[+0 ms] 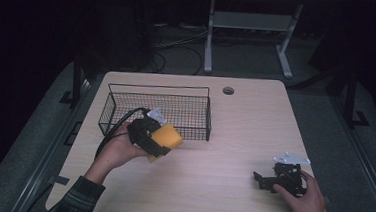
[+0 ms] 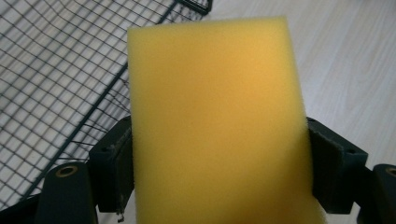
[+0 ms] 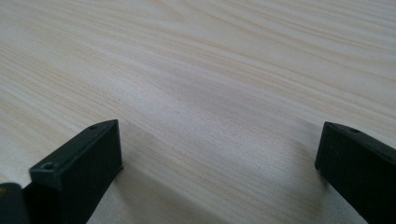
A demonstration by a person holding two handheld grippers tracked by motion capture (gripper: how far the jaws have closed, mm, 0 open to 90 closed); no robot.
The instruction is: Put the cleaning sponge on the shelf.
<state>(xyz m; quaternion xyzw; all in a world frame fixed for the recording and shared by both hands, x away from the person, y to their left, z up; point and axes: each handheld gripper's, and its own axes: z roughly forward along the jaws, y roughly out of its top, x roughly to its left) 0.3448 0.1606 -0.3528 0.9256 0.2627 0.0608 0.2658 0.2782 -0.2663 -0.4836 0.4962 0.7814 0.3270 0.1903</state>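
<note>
A yellow sponge (image 1: 169, 137) (image 2: 215, 116) is clamped between the jaws of my left gripper (image 1: 161, 144) (image 2: 219, 172), held just above the table beside the front right corner of a black wire basket (image 1: 127, 89) (image 2: 56, 79). The sponge is a flat rectangular block that hides most of what lies ahead in the left gripper view. My right gripper (image 1: 262, 180) (image 3: 219, 154) rests low on the table near its front right edge, jaws wide apart with bare wood between them.
The light wooden table (image 1: 244, 135) has a cable hole (image 1: 228, 91) at the back. The basket stands at the back left and looks empty. A white desk frame (image 1: 252, 25) and cables lie on the dark floor beyond.
</note>
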